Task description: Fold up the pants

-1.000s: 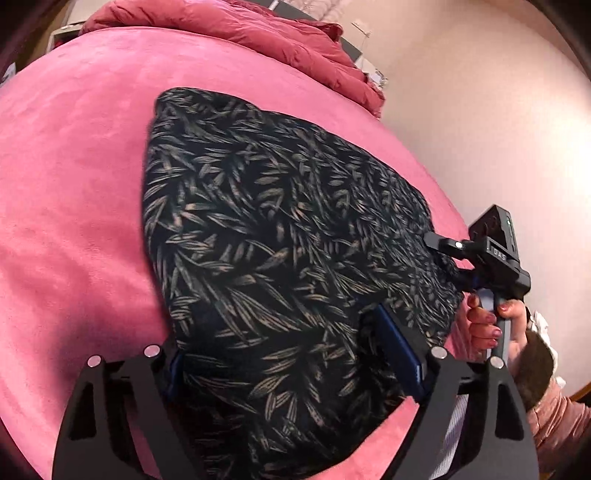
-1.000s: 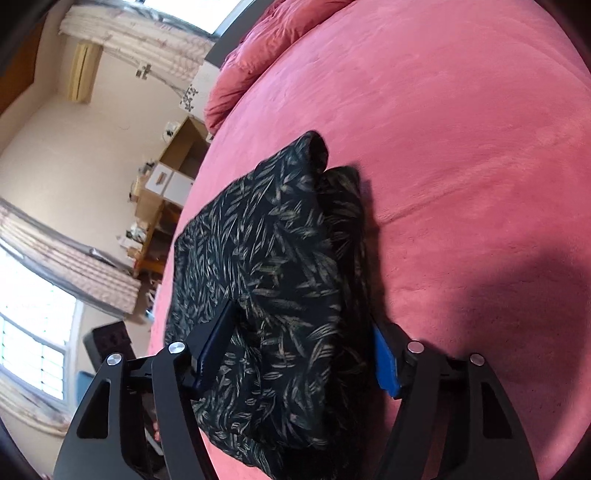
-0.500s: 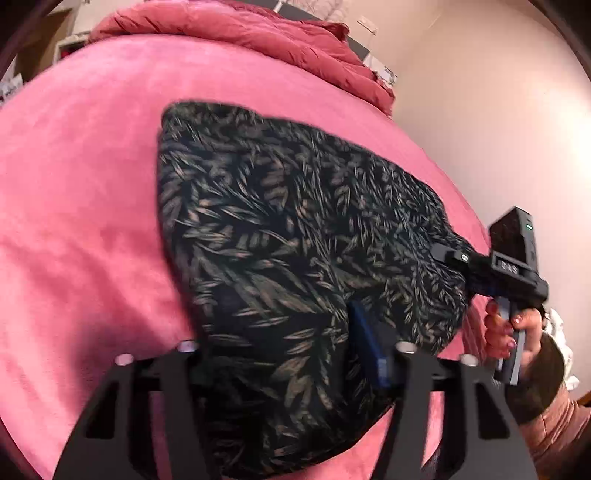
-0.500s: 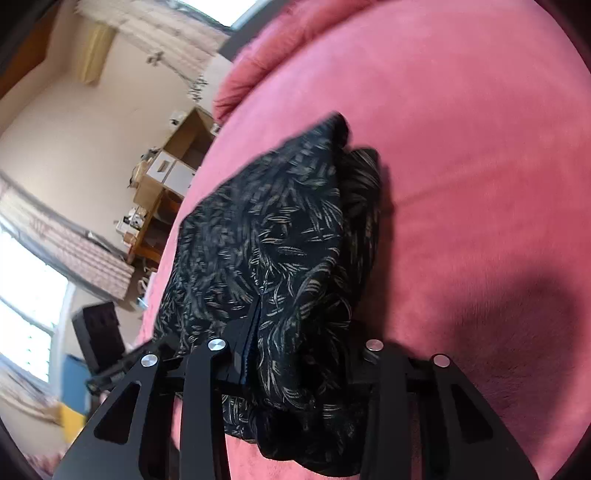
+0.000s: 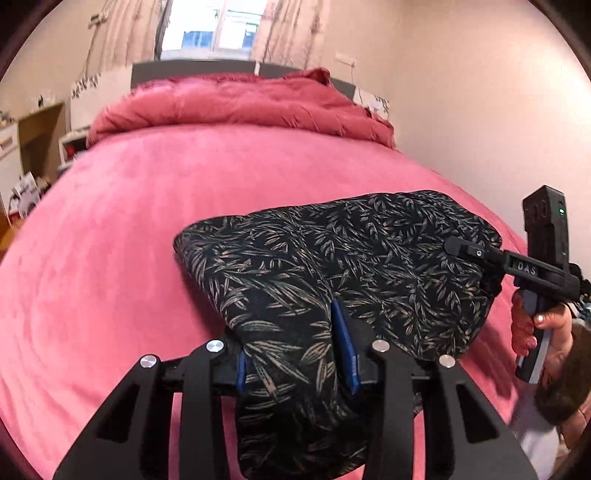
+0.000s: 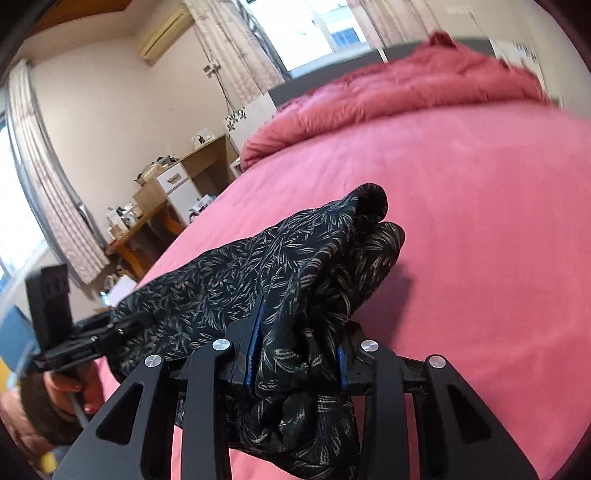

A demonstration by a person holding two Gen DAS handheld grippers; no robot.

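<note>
The pants [image 5: 332, 258] are black with a pale leaf print, folded into a thick bundle and held up off the pink bed [image 5: 147, 221]. My left gripper [image 5: 295, 362] is shut on the bundle's near left edge, with cloth bunched between the blue pads. My right gripper [image 6: 295, 354] is shut on the bundle's other near edge [image 6: 295, 280]. The right gripper also shows in the left wrist view [image 5: 517, 266] at the far right, and the left gripper shows in the right wrist view [image 6: 74, 343] at the far left.
A rumpled red duvet [image 5: 240, 103] lies along the head of the bed under a window [image 5: 214, 29]. Wooden shelves and a desk [image 6: 166, 206] stand to the left of the bed. A plain wall [image 5: 480, 92] runs along the right side.
Both grippers closed on the pants' near edges and lifted them. The bundle rose off the bed and both cameras tilted up toward the headboard.
</note>
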